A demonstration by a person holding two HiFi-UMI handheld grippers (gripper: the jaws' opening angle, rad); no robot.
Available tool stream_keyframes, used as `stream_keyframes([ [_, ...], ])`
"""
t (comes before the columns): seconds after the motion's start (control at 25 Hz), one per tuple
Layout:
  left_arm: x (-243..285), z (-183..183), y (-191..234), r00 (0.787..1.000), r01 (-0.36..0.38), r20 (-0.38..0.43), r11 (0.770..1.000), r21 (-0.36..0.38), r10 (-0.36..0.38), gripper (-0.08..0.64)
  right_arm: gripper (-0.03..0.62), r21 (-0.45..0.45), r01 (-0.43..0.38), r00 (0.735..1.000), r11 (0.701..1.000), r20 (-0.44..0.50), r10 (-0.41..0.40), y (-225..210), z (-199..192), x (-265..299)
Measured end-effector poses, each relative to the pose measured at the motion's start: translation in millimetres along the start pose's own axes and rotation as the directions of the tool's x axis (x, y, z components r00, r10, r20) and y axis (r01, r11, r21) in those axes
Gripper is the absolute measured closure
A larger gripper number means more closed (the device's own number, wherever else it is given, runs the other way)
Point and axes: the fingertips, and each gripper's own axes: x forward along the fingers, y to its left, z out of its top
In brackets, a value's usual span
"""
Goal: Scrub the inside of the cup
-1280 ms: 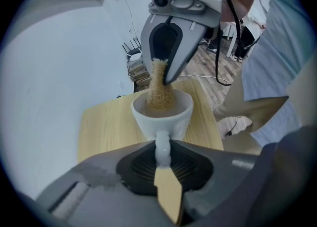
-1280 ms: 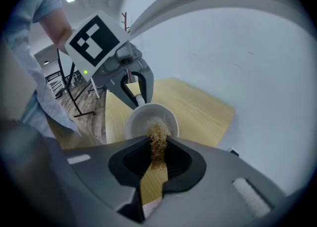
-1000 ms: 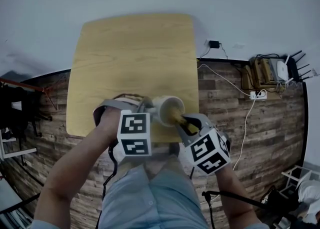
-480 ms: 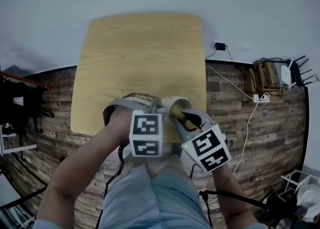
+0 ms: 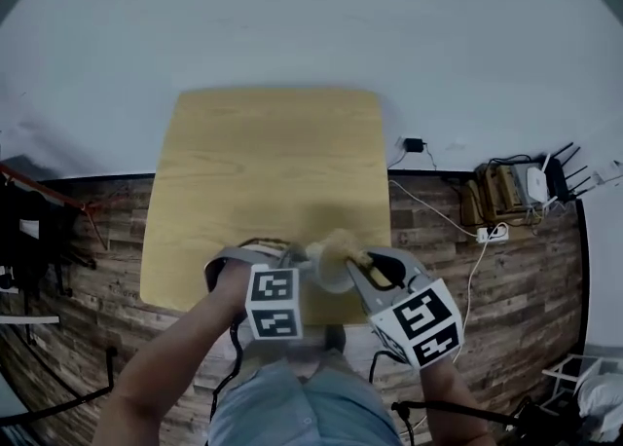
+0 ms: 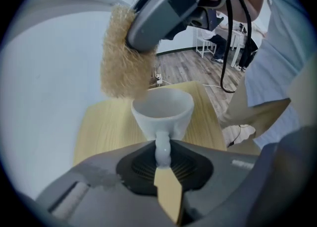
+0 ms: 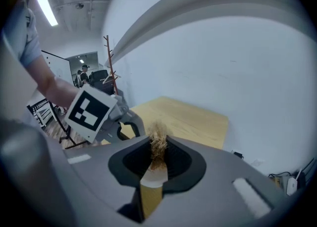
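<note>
My left gripper is shut on the handle of a white cup and holds it over the near edge of the wooden table. The cup's mouth is tipped up and away from this gripper. A tan fibrous scrubber hangs just above the left side of the rim, outside the cup, with my right gripper shut on it. In the right gripper view the scrubber sticks out between the jaws. From the head view the cup sits between the left gripper and right gripper.
The table stands against a white wall on a wood-plank floor. Cables and a power strip lie on the floor at right, beside boxes and a router. A coat stand rises behind the left gripper.
The scrubber was inside the cup's mouth; it has come out and now sits above the rim. Both grippers and the table lie lower in the head view.
</note>
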Motion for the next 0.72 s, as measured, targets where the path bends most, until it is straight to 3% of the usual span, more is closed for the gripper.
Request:
stream_keyframes([
  [0.2, 2.9, -10.9, -0.4, 0.992, -0.015, 0.121, 0.998, -0.065, 0.022, 0.494, 0.535, 0.016, 0.036, 0.993, 0.999, 0.109, -0.037, -12.1, 33.2, -13.8],
  [0.44, 11.5, -25.0, -8.0, 0.948, 0.053, 0.318, 0.978, -0.202, 0.014, 0.492, 0.535, 0.027, 0.035, 0.99, 0.999, 0.135, -0.038, -7.1, 37.1, -17.6],
  [0.72, 15.3, -39.9, -6.1, 0.918, 0.045, 0.392, 0.967, -0.251, 0.059, 0.491, 0.534, 0.038, 0.019, 0.988, 0.999, 0.154, -0.024, 1.0, 44.7, -7.8],
])
